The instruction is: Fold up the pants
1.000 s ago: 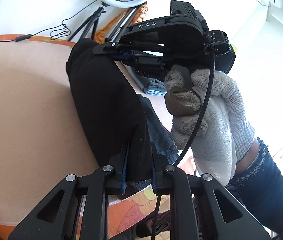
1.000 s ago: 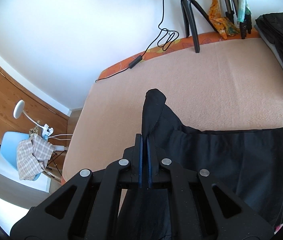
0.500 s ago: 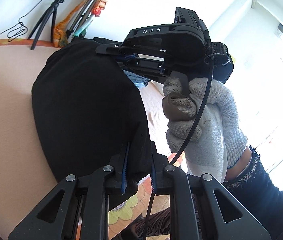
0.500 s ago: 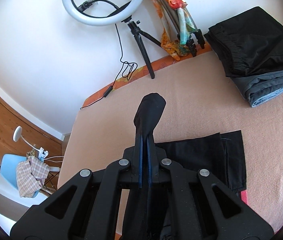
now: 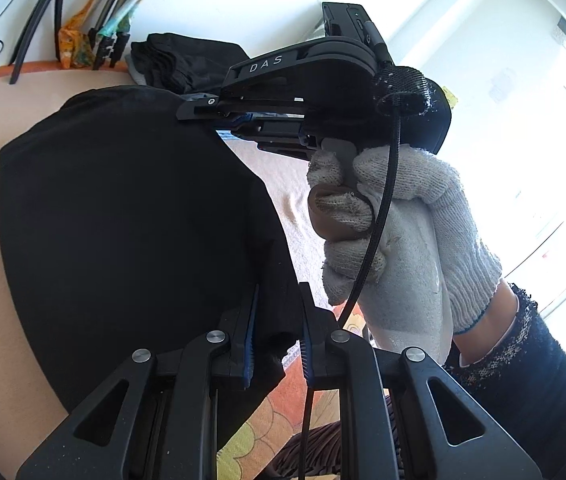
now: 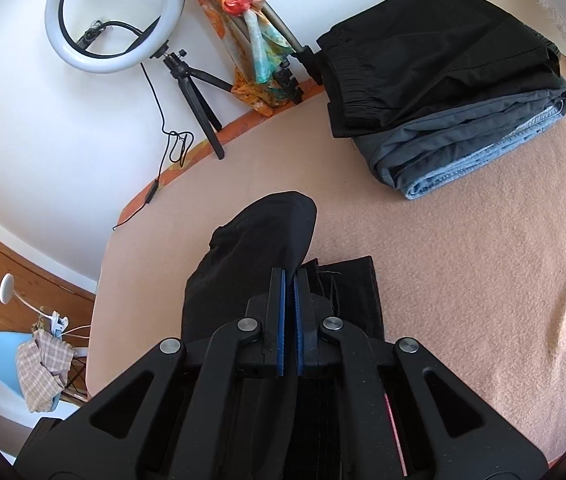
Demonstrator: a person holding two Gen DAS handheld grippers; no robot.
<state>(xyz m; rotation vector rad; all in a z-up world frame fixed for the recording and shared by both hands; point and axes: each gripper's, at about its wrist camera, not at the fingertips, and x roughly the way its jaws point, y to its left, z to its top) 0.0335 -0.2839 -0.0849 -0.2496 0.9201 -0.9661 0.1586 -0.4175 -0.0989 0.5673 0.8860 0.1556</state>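
Note:
Black pants (image 5: 123,220) hang stretched between both grippers above the tan bed cover (image 6: 463,280). My left gripper (image 5: 277,292) is shut on one bunched edge of the cloth. My right gripper (image 6: 290,276) is shut on another edge; the fabric (image 6: 259,240) bulges out past its tips. In the left wrist view the right gripper (image 5: 199,110) comes in from the right, held by a hand in a white knit glove (image 5: 395,232). A lower layer of the pants (image 6: 355,288) lies flat on the bed under the right gripper.
A stack of folded pants (image 6: 443,72), black over grey over blue denim, sits at the far right of the bed. A ring light (image 6: 115,16) on a small tripod and a cable stand against the white wall. A blue chair (image 6: 7,356) with checked cloth stands off the bed's left.
Both grippers have carried the held cloth sideways toward the folded stack, which now shows fully in the right wrist view. The hanging fabric spreads wider across the left wrist view.

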